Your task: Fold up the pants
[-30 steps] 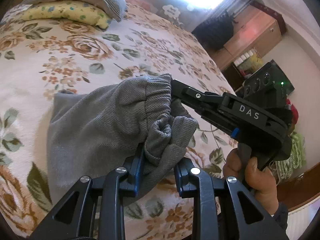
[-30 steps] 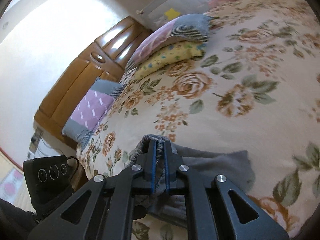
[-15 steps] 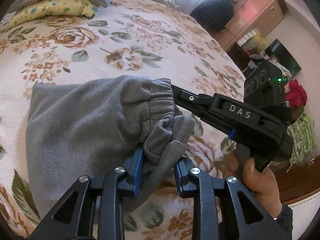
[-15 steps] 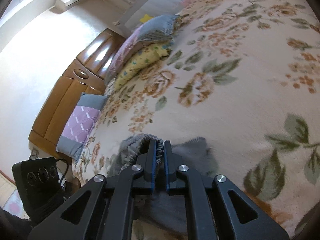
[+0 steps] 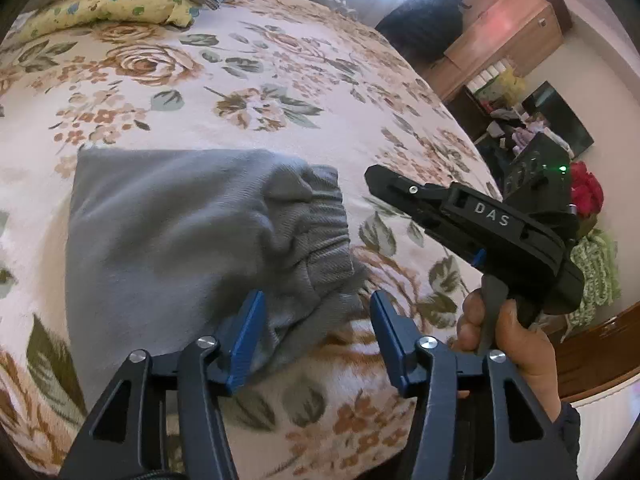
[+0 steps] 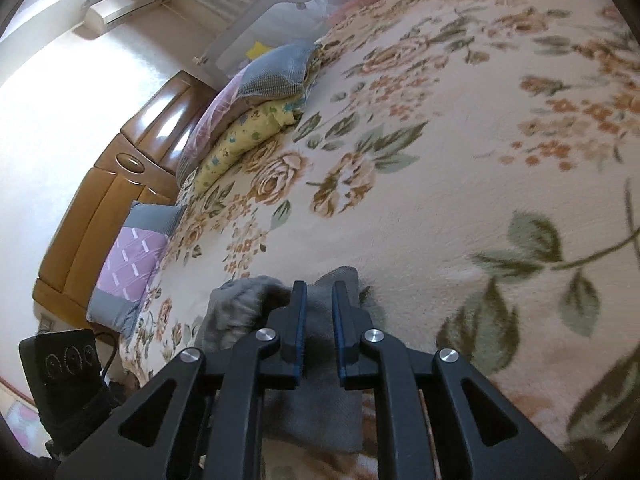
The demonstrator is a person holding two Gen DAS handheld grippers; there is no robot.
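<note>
Flowery blanket [image 5: 280,64] covers the bed, and the grey pants [image 5: 168,232] lie folded on it. The left gripper [image 5: 316,332] is opening and has let go; the waistband now rests just ahead of its wide fingers. The right gripper [image 6: 319,312] is opening too, probably clear of the cloth below. This fold looks done.
</note>
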